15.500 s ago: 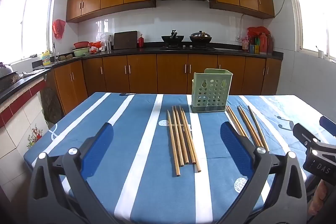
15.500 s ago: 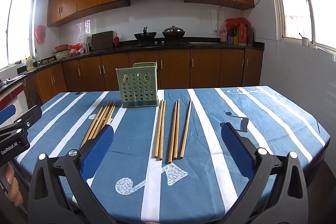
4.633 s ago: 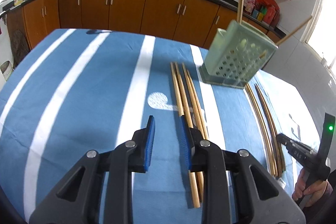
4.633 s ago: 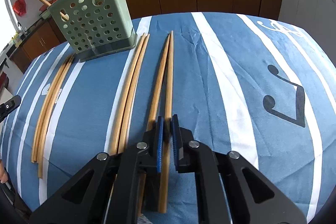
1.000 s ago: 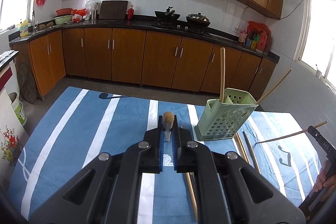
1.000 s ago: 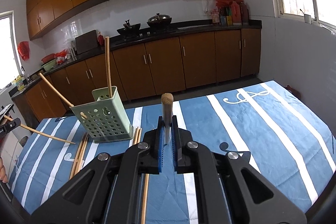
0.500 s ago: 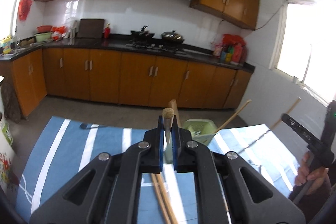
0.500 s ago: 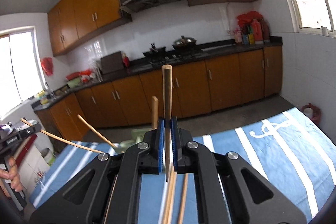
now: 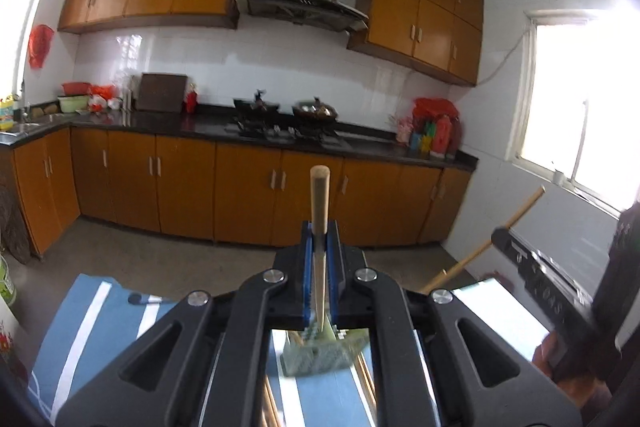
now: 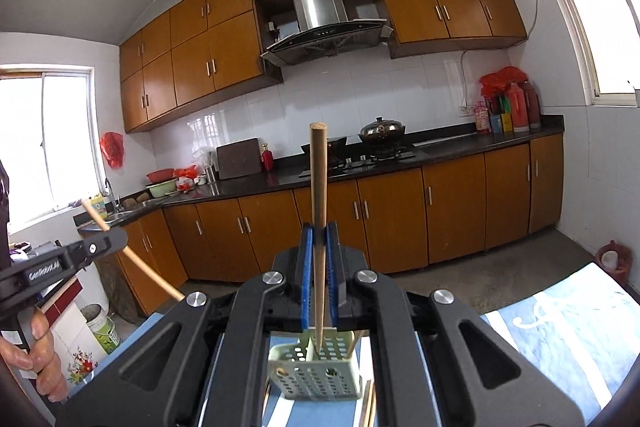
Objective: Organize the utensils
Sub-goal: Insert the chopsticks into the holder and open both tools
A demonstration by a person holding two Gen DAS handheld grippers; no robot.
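In the left wrist view my left gripper (image 9: 320, 231) is shut on a wooden chopstick (image 9: 319, 187) that stands upright between the blue pads. Its thin tip hangs over the green perforated holder (image 9: 316, 355), seen low between the gripper's arms. My right gripper (image 10: 319, 231) is likewise shut on an upright chopstick (image 10: 318, 167), with its tip just above the holder (image 10: 316, 375). A chopstick (image 10: 354, 343) leans inside the holder. Each view catches the other gripper at its edge: the right gripper (image 9: 498, 235) and the left gripper (image 10: 116, 239), each with a slanted chopstick.
The holder stands on a table with a blue and white striped cloth (image 10: 560, 327). Loose chopsticks (image 10: 368, 403) lie beside the holder. A hand (image 10: 40, 355) holds the left gripper's handle. Wooden kitchen cabinets and a dark counter (image 9: 240, 131) line the far wall.
Both grippers have risen and tipped up with their chopsticks still clamped. The holder and table have slid to the bottom of both views, under the jaws.
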